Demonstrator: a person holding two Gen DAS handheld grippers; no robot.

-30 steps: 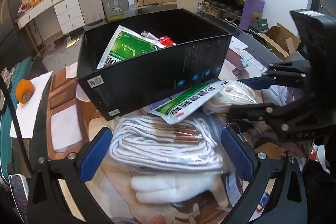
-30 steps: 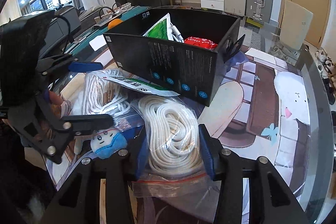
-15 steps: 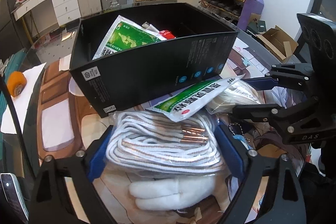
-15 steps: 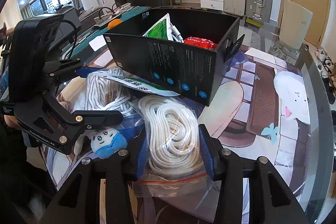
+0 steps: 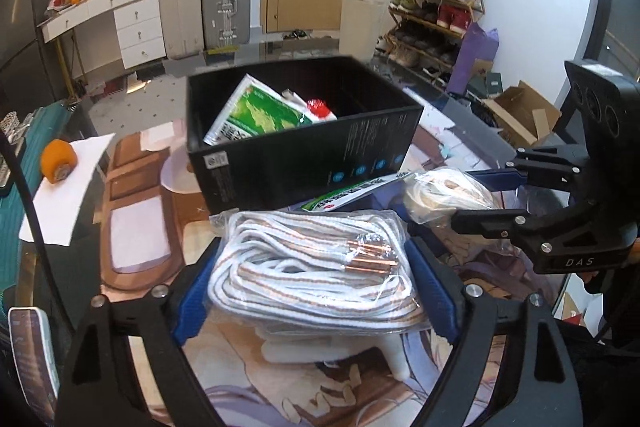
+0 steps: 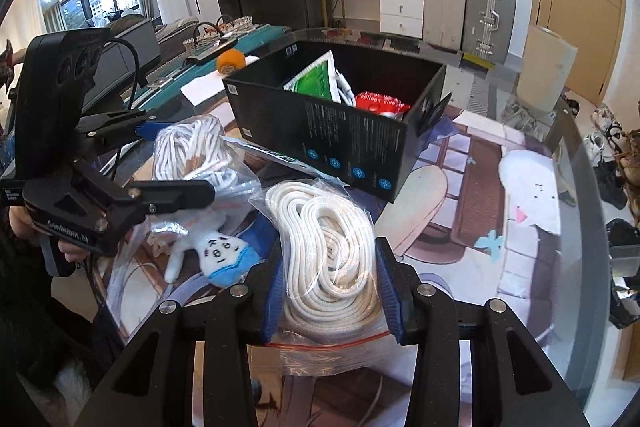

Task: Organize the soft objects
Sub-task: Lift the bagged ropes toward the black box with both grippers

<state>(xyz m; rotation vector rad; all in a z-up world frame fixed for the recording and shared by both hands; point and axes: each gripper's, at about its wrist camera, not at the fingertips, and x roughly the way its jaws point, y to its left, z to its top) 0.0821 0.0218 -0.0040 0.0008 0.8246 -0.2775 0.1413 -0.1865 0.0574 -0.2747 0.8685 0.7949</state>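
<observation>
My left gripper (image 5: 312, 267) is closing, and its blue pads press both sides of a clear bag of white-and-brown striped cord (image 5: 316, 279). The right gripper (image 6: 330, 267) is closing too, with its pads squeezing a zip bag of white rope (image 6: 332, 255). Beyond both stands the open black box (image 5: 304, 163), which holds a green packet (image 5: 260, 115) and a red packet (image 6: 380, 103). A second green packet (image 5: 348, 193) lies against the box's front wall. A small white-and-blue plush toy (image 6: 224, 251) lies on the mat between the grippers.
An orange tape roll (image 5: 58, 161) rests on white paper (image 5: 64, 195) at the left. A phone (image 5: 32, 359) lies near the left front edge. The printed mat (image 6: 460, 219) covers the glass table, whose rim (image 6: 576, 187) curves at the right.
The left jaws have narrowed onto the striped cord bag. Both grippers have pulled back and up with their bags, so the box looks farther off.
</observation>
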